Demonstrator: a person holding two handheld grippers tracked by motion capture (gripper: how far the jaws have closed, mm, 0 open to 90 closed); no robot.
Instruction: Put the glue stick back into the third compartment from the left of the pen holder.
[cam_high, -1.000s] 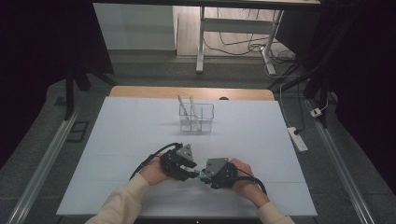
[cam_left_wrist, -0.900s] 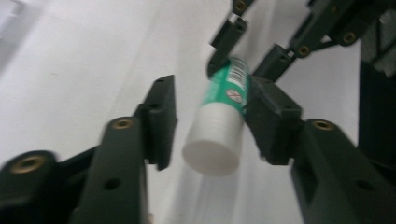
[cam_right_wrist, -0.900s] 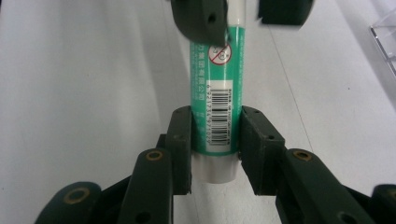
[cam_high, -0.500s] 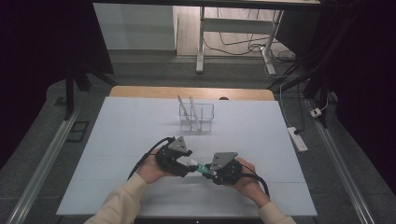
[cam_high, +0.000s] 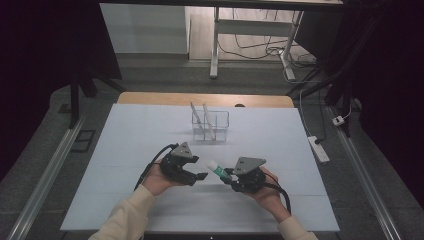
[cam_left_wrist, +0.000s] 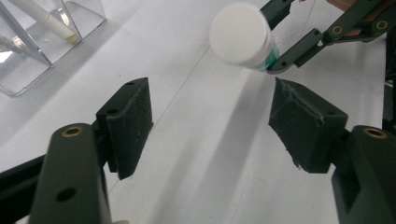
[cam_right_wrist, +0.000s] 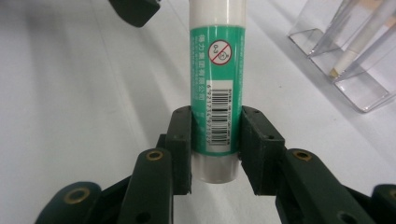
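A green-labelled glue stick (cam_high: 218, 169) with a white cap is held level above the white table sheet (cam_high: 280, 145), my right gripper (cam_high: 231, 176) shut on its lower end. In the right gripper view the pads squeeze the stick (cam_right_wrist: 215, 88) by its barcode, gripper (cam_right_wrist: 215, 144). My left gripper (cam_high: 198, 169) sits just left of the cap; its jaws have just been opening and nothing is between them. In the left gripper view the left gripper (cam_left_wrist: 212, 123) stands wide, the white cap (cam_left_wrist: 239, 31) a short way ahead.
A clear plastic holder (cam_high: 210, 126) with two white pens stands at mid-table behind the hands; it also appears as the holder (cam_left_wrist: 32, 51) and the holder (cam_right_wrist: 348, 70) in the gripper views. A white power strip (cam_high: 318, 148) lies off the table's right edge.
The two grippers were joined at the glue stick. The left one has let go of the cap end, spread its jaws and drawn slightly left. The right keeps its grip.
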